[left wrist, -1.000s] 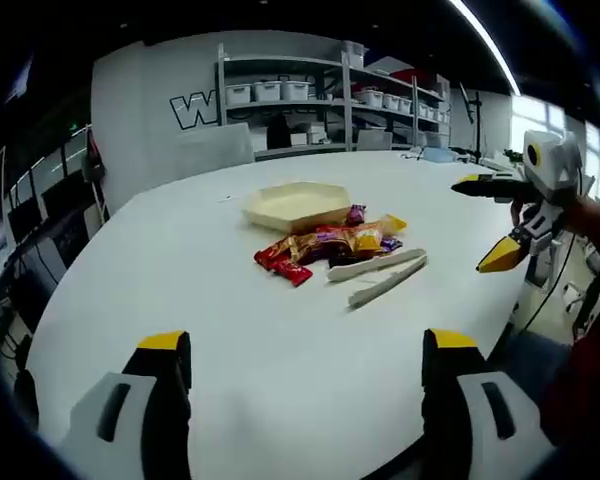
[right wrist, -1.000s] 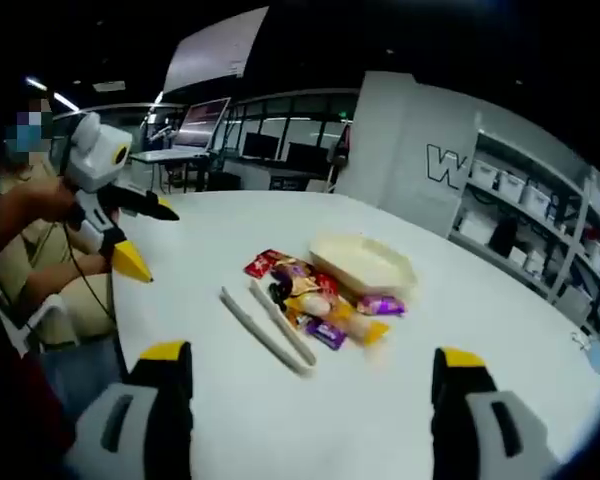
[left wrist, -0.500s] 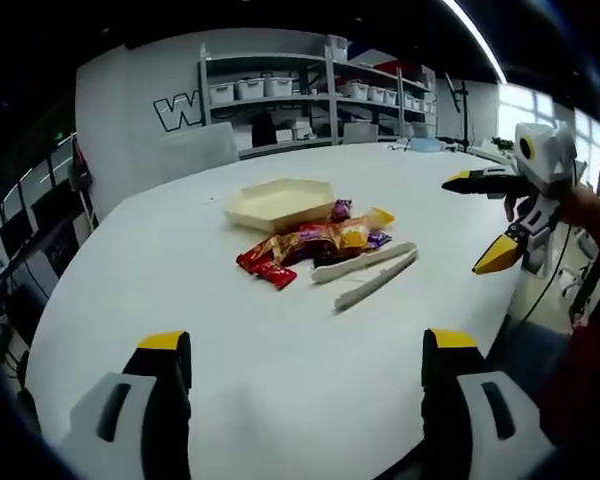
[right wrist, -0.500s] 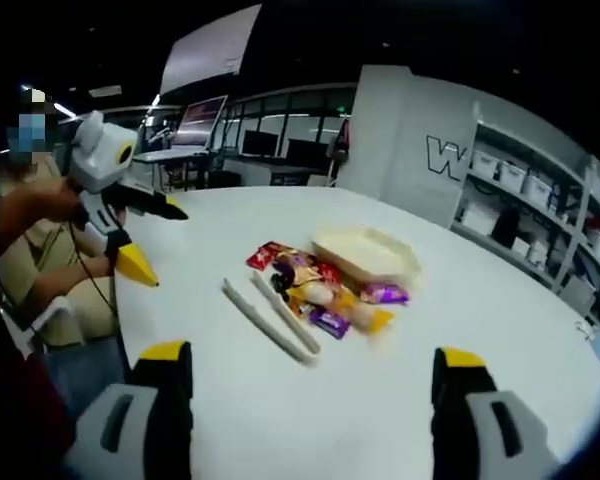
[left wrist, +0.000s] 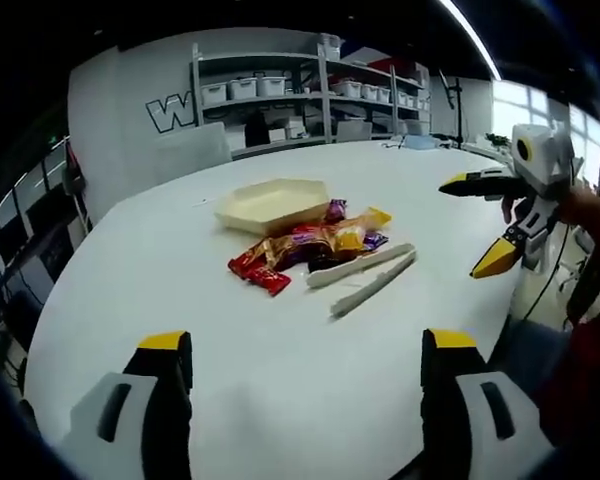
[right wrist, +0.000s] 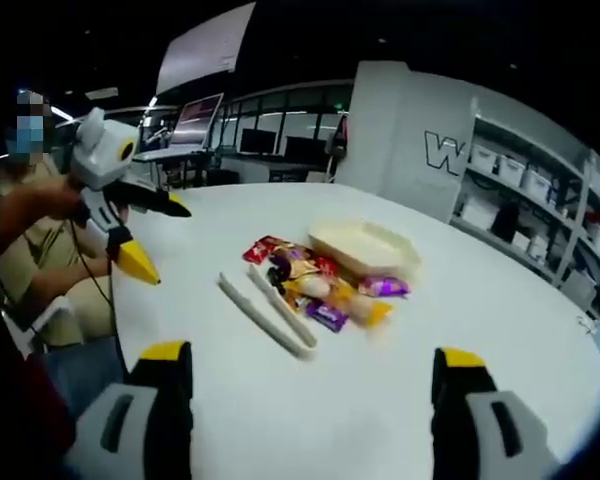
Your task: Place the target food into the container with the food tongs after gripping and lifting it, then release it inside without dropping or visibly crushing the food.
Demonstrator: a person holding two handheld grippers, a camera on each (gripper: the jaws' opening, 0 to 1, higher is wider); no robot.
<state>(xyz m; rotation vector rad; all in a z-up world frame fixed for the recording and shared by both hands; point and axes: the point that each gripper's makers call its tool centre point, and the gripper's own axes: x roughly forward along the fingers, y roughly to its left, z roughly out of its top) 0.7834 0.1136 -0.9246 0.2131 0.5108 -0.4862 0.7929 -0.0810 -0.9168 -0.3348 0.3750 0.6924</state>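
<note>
1. We have the wrapped snacks (left wrist: 310,245) heaped mid-surface, right against the near rim of the cream container (left wrist: 273,203); which packet is the target we cannot tell from here
2. The food tongs (left wrist: 365,275) lie flat just beside the heap, on the person's side, both white arms roughly parallel and untouched
3. So the step in hand, we judge, is picking up the tongs: we want to take them near the joined end, so the tips are free to close softly on a packet
4. Our left gripper (left wrist: 305,345) hangs well short of everything, jaws spread wide with nothing in them; the right gripper (right wrist: 315,355) is the same, wide and empty
5. Each gripper also shows in the other's view, over the surface (left wrist: 180,300) edge and near the tongs
6. Squeeze lightly: the foil packets look slippery and overlap, so a neighbour may lift too
7. Beyond: shelving with bins (left wrist: 280,95), a wall letter, monitors behind; nothing blocks the approach
</note>
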